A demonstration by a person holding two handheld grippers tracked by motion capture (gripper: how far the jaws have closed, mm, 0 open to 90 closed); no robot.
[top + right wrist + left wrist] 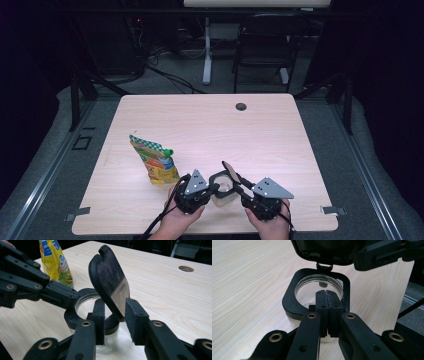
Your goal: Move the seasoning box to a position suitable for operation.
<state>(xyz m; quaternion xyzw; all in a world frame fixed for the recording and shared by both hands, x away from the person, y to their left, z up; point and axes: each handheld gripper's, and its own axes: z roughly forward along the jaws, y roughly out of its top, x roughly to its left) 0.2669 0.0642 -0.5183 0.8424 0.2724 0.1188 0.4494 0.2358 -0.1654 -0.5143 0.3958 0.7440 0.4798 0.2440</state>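
A clear glass jar (223,194) with a black collar (290,298) stands near the table's front edge. Its hinged black lid (110,282) is tipped up above the mouth (312,290). My left gripper (327,302) is shut on the near side of the collar, its pads pinched together over the rim. In the high view the left gripper (215,188) comes at the jar from the left. My right gripper (116,310) comes from the right, and the raised lid (231,171) stands between its jaws with both pads against the lid's edges.
A yellow and green snack pouch (155,162) stands upright just left of the jar, close behind the left gripper. A cable hole (241,106) sits at the table's far side. Beyond the table are a black chair (265,45) and a desk leg on the floor.
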